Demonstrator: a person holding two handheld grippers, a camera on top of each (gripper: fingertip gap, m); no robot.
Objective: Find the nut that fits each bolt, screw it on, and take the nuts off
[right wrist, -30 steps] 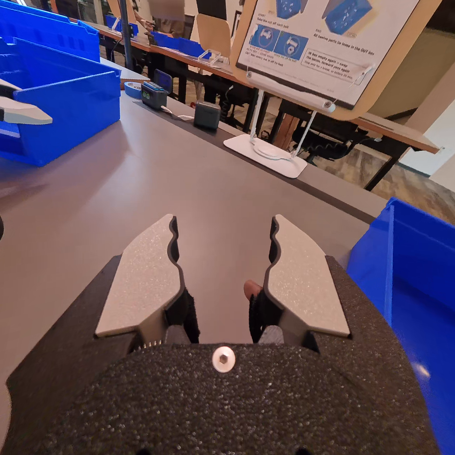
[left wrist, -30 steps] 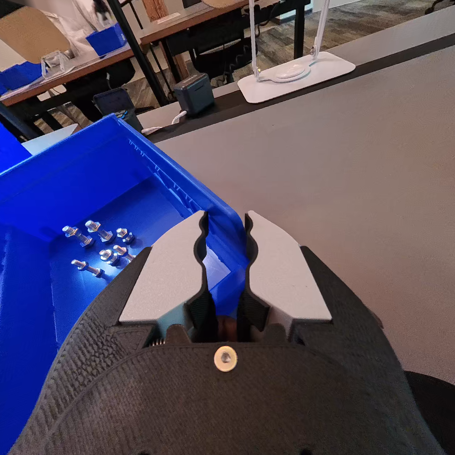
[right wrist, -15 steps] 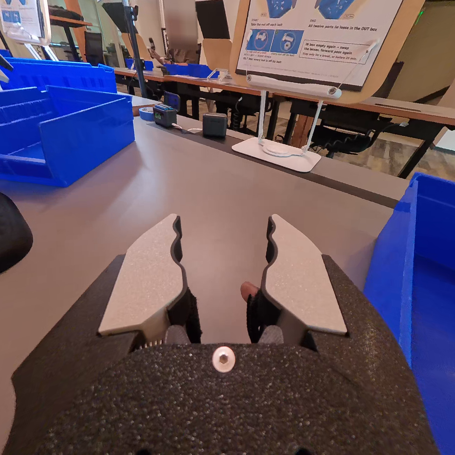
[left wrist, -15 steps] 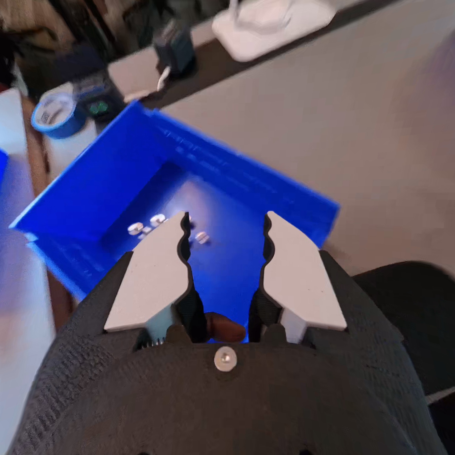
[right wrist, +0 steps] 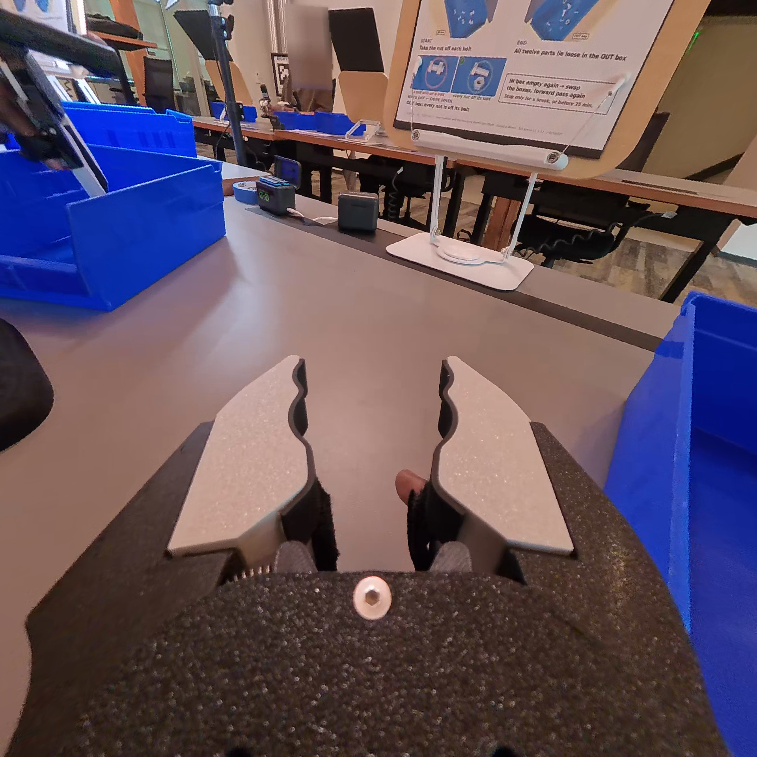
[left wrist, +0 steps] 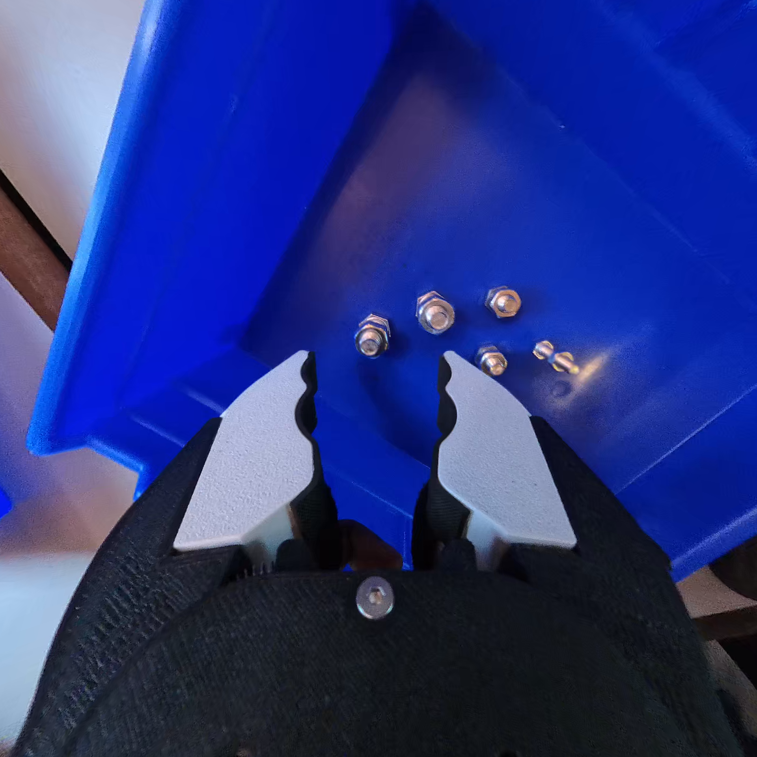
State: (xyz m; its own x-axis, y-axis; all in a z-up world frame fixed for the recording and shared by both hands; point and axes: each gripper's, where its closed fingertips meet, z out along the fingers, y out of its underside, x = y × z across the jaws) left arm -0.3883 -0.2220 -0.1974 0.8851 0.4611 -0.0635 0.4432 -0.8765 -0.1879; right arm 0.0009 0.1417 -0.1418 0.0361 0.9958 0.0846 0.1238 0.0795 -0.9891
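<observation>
Over the bin now
My left gripper (left wrist: 375,360) has let go of the bin's (left wrist: 205,205) wall and hangs apart above the bolts (left wrist: 435,312) at 12 o'clock; right gripper (right wrist: 372,364) apart, empty.

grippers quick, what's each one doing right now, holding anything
Left gripper: open, holding nothing, over the blue bin with the bolts.
Right gripper: open, holding nothing, over the grey table.

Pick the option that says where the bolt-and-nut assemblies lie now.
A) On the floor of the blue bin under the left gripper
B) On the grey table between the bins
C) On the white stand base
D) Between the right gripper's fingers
A: the bolt-and-nut assemblies lie on the blue bin floor, just beyond the open left gripper.
</observation>
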